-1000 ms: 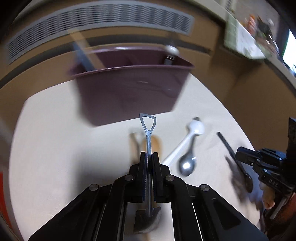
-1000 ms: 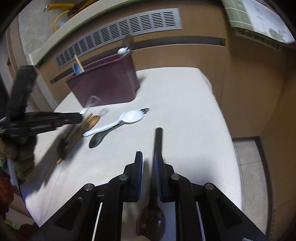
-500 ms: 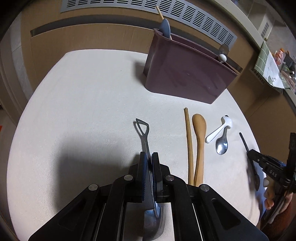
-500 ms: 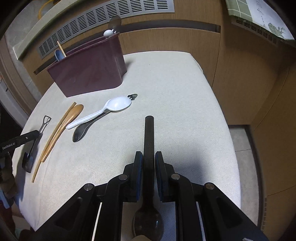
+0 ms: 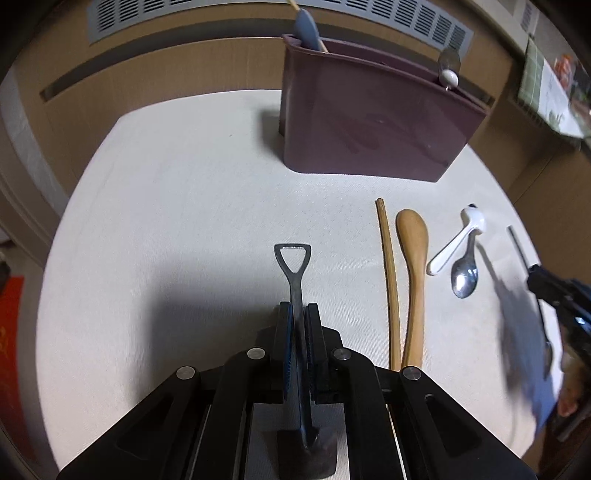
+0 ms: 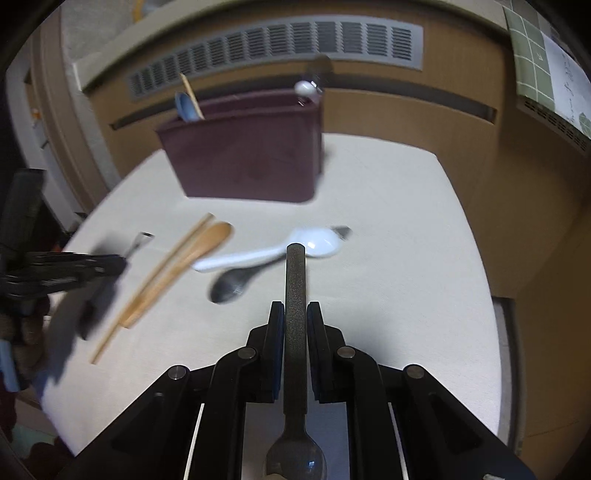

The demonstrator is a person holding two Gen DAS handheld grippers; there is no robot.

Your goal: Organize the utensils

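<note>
— On the white tabletop (image 5: 192, 206), what's held?
— Left gripper (image 5: 298, 314) clamps a grey shovel-shaped metal spoon (image 5: 293, 273), jaws just easing; right gripper (image 6: 295, 314), just tightening, grips a black speckled spoon (image 6: 295, 295).
— Changes?
— The maroon plastic utensil holder (image 5: 369, 122), earlier close, sits at one o'clock.

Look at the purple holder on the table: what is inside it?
Sticking out of the purple holder: a blue spoon and a wooden stick at one end, a white-tipped utensil at the other. The wall hides the rest.
</note>
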